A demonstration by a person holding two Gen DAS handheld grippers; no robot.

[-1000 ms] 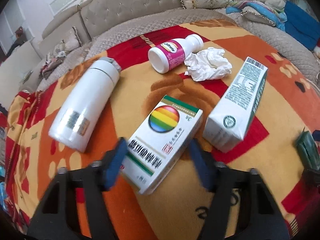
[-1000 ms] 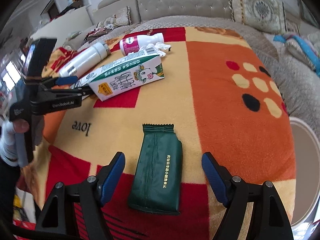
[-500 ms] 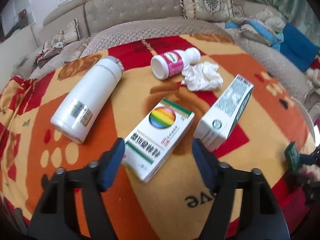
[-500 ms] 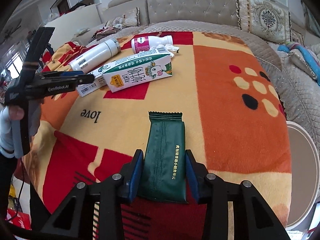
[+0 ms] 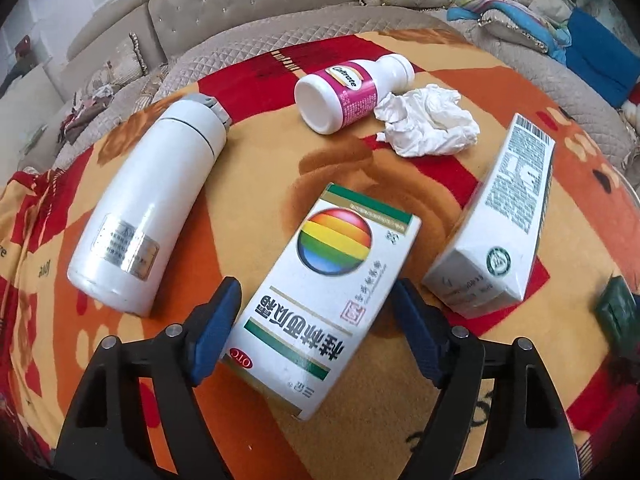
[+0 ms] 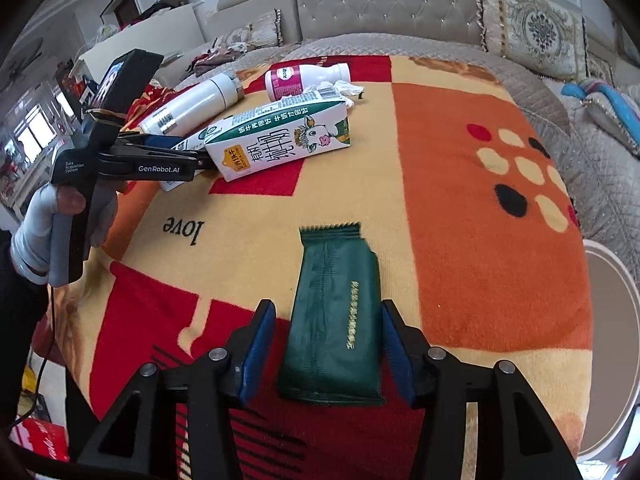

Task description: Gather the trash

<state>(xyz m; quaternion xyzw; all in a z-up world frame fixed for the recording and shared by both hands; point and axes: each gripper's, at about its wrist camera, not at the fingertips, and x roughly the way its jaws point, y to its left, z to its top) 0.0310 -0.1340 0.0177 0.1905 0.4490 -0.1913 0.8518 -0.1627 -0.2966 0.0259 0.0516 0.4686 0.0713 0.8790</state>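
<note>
lying on its side at far left on the red, orange and cream blanket (image 5: 248,168): white thermos (image 5: 148,216), silver label too small to read. next right, straddled by the left gripper (image 5: 316,328): white medicine box (image 5: 324,300) with rainbow sphere, red "otc" oval, chinese characters upside down. blue pads spread moderately wide on either side of the box's near end, close to its edges but no clear contact. farther back, tipped over: pill bottle (image 5: 352,88) with pink "caltrate" label, cap end against crumpled white tissue (image 5: 428,120). right of that: milk carton (image 5: 500,232) on its side, barcode and fine print facing up, round green seal on the near end. at the right edge, dark green wrapper (image 5: 616,312), partly cut off.

from the right wrist view: "genrobot.ai" and "data acquisition system" printed on the left gripper's black body, held by a gloved left hand (image 6: 52,232). carton face with cartoon cow, green band, chinese lettering. "love" woven upside down into the blanket. right gripper (image 6: 328,348) set around the wrapper's near end, jaws fairly narrow, small gap showing at each pad, wrapper flat on the blanket; gold chinese print along its length, too fine to read. pale round table rim (image 6: 616,320) at far right.
</note>
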